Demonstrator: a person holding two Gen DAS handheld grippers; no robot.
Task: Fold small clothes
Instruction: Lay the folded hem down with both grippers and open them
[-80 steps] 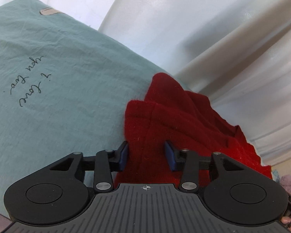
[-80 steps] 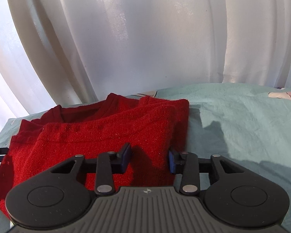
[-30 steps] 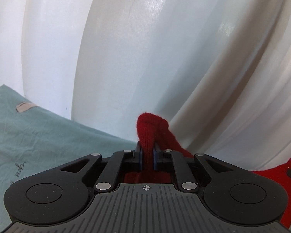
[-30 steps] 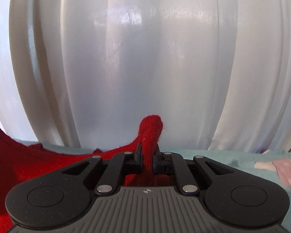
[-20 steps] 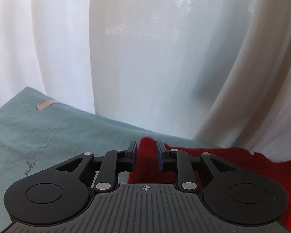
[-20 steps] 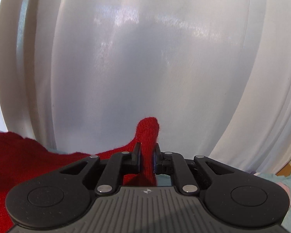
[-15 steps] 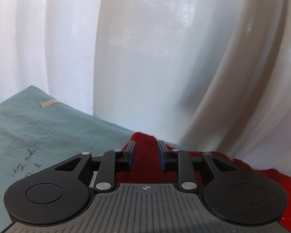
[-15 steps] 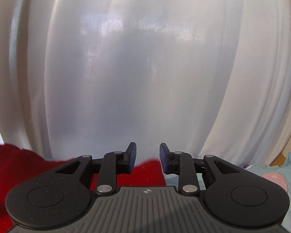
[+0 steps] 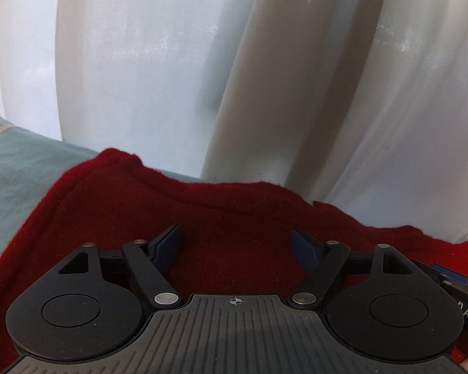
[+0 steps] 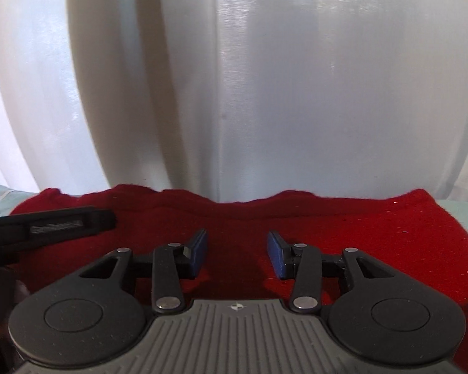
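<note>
A red knitted garment (image 9: 234,215) lies folded on the pale teal sheet (image 9: 12,168), its far edge near the white curtain. It also shows in the right wrist view (image 10: 343,227). My left gripper (image 9: 235,246) is open wide and empty, just above the garment's left part. My right gripper (image 10: 237,251) is open and empty above the garment's middle. The left gripper's body (image 10: 46,222) shows at the left of the right wrist view.
A white curtain (image 9: 265,78) hangs right behind the bed edge and fills the background of both views (image 10: 265,93). Teal sheet shows at the far right (image 10: 465,212).
Both grippers let go of the red garment's raised edge and opened wide. The garment now lies flat and folded, and both grippers have dropped lower over it.
</note>
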